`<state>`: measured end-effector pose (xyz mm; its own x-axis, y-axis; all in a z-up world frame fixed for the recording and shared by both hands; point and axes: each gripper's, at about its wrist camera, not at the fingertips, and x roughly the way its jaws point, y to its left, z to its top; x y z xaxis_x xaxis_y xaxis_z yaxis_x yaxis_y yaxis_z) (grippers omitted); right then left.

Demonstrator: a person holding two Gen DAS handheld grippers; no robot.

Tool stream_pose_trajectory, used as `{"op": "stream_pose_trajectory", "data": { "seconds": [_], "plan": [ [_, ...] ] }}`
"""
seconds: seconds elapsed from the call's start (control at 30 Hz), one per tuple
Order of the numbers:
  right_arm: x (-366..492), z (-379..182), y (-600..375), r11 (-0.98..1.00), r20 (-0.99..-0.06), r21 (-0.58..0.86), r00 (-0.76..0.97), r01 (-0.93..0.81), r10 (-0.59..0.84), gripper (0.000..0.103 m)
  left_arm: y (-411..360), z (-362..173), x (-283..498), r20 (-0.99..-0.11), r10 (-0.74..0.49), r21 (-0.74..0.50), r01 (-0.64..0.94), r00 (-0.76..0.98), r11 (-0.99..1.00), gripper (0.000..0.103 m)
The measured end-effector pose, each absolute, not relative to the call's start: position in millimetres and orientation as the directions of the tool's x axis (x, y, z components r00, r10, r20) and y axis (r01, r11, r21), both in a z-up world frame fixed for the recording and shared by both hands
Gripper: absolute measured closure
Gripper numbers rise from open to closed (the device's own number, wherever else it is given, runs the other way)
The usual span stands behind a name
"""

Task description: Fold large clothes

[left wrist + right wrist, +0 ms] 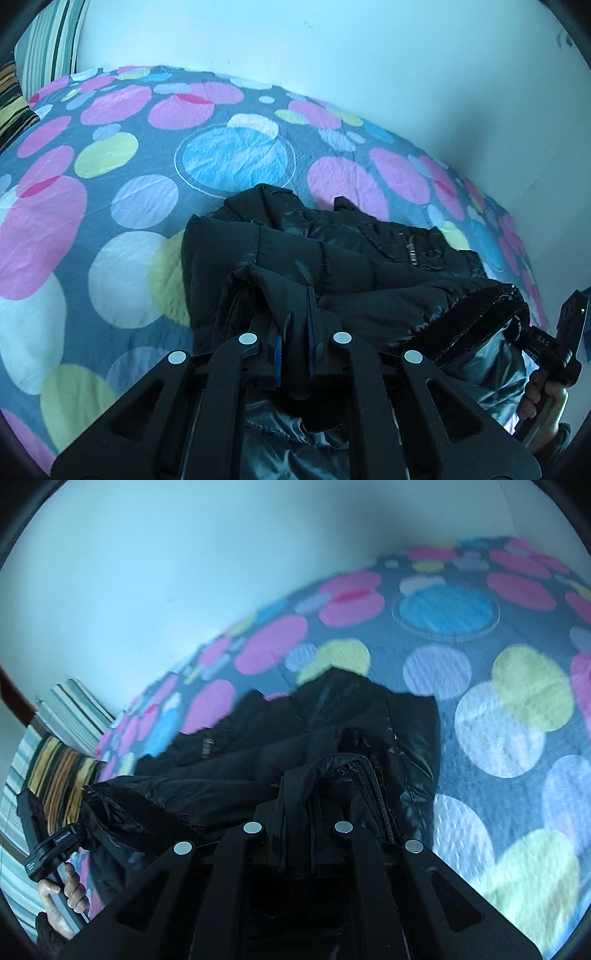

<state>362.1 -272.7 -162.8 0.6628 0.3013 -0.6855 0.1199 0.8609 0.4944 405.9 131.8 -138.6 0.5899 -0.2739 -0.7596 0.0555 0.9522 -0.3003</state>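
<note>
Black puffer jacket lies bunched on the polka-dot bedsheet, near edge lifted, most of the bulk ahead of both sets of jaws. Left gripper clenched on a fold of jacket fabric at the hem side; right gripper likewise clamped on a fold beside the zipper, its jaws closed tight on cloth. Fabric is shiny and slick, padded, thick, so the likely fault is the pinch slipping off a thin outer layer while the padded bulk drags behind. Uneven pull between the two grips would skew the fold; the fur-trimmed hood edge hangs between the jaws and could flop out of the fold. Zipper teeth close to the right jaws may snag. Hand on the left gripper's handle shows low in the right wrist view. Sheet could ruck up if the jacket drags.
</note>
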Motion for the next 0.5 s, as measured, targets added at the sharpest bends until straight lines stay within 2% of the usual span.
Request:
{"op": "stream_pose_trajectory", "data": {
  "seconds": [0.17, 0.37, 0.5],
  "plan": [
    [375.3, -190.4, -270.2, 0.863, -0.714, 0.484, 0.634, 0.141, 0.297, 0.097, 127.9, -153.1, 411.5, -0.762, -0.263, -0.280, 0.066, 0.592, 0.958, 0.093],
    [374.5, -193.8, -270.1, 0.872, -0.716, 0.473, 0.633, 0.127, 0.296, 0.097, 135.0, -147.4, 408.8, -0.738, -0.310, -0.320, 0.094, 0.599, 0.943, 0.087],
    [377.2, -191.9, -270.4, 0.866, -0.708, 0.485, 0.635, 0.119, 0.309, 0.096, 135.3, -147.5, 408.9, -0.741, -0.310, -0.318, 0.095, 0.596, 0.943, 0.087]
  ]
}}
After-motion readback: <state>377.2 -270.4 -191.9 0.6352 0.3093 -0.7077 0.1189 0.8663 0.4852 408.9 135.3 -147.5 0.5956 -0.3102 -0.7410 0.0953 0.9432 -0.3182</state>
